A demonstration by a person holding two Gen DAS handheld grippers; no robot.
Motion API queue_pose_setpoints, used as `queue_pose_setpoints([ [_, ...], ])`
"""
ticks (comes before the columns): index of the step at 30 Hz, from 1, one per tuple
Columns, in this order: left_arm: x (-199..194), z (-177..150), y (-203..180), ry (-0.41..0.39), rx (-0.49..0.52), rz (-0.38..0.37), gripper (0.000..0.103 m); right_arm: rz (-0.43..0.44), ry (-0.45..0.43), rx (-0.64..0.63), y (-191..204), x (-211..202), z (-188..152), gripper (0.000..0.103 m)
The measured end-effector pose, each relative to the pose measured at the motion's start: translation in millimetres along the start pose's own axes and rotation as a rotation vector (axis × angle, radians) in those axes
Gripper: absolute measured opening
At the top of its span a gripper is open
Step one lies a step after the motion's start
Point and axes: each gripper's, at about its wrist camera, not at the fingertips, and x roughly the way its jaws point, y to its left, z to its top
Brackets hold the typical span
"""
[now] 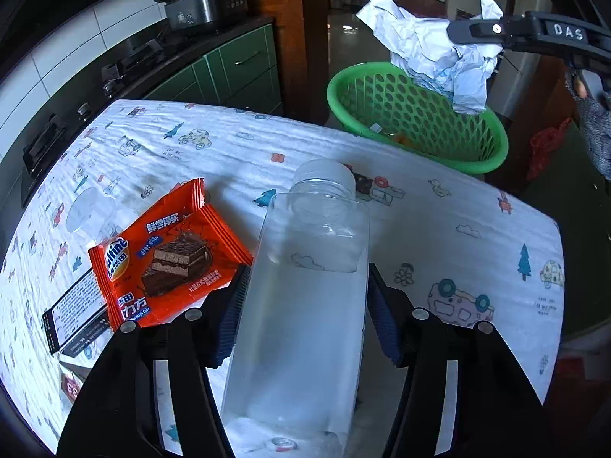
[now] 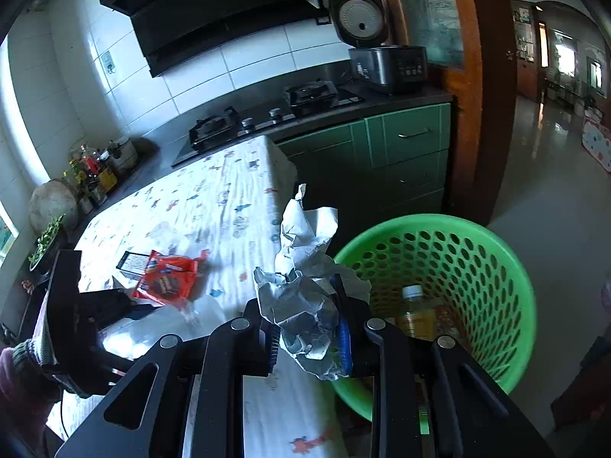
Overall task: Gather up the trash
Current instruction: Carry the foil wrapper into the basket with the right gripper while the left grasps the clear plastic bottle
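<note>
Left hand-held gripper [image 1: 301, 305] is held low over the counter [image 1: 439, 206], pointing toward the far edge. Its jaws stand partly closed on a clear bottle [image 1: 305, 286] — blue pads press both sides of the body, cap end pointing away. Whether the bottle is lifted off the cloth cannot be told.

Right hand-held gripper [image 2: 309, 339] is raised at the counter's far right edge, beside the basket [image 2: 508, 267]. Its jaws are nearly closed on a crumpled paper [image 2: 305, 297]; in the left wrist view the paper [image 1: 431, 53] hangs above the basket rim [image 1: 336, 87].

The basket is green, perforated and stands off the counter's edge. Inside it: a capped bottle of yellowish liquid [image 2: 414, 309] and some orange scraps, too small to identify.

On the counter, left of the clear bottle, lies an orange wrapper [image 1: 168, 259] overlapping a black printed card [image 1: 76, 313]. A clear cup [image 1: 89, 210] lies just beyond the wrapper.
</note>
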Motion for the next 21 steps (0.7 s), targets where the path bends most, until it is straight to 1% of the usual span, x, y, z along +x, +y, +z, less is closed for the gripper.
queue_pose_setpoints([
  [7,-8.0,4.9,-10.1,-0.022,-0.06,-0.008,0.055,-0.095,0.011,0.029,-43.5,-0.8,-4.8,0.022],
  [14,-21.5,26.6,-25.3,-0.068,-0.075,-0.037,0.055,-0.193,0.043,0.066,-89.0,14.2,-10.1,0.023],
  [16,-22.8,35.5,-30.7,-0.08,-0.074,-0.043,0.055,-0.206,0.051,0.08,-98.6,20.4,-11.1,0.027],
  [17,-22.7,40.3,-33.2,-0.086,-0.078,-0.046,0.054,-0.214,0.056,0.086,-104.7,24.3,-12.1,0.028],
  [18,-22.5,45.0,-35.3,-0.09,-0.083,-0.052,0.054,-0.226,0.054,0.09,-107.3,25.5,-12.9,0.033],
  [20,-20.2,55.2,-40.3,-0.099,-0.091,-0.062,0.054,-0.231,0.055,0.098,-115.4,30.2,-14.7,0.035],
  [21,-18.2,61.1,-43.2,-0.103,-0.092,-0.063,0.054,-0.23,0.053,0.107,-118.9,31.1,-15.8,0.039],
])
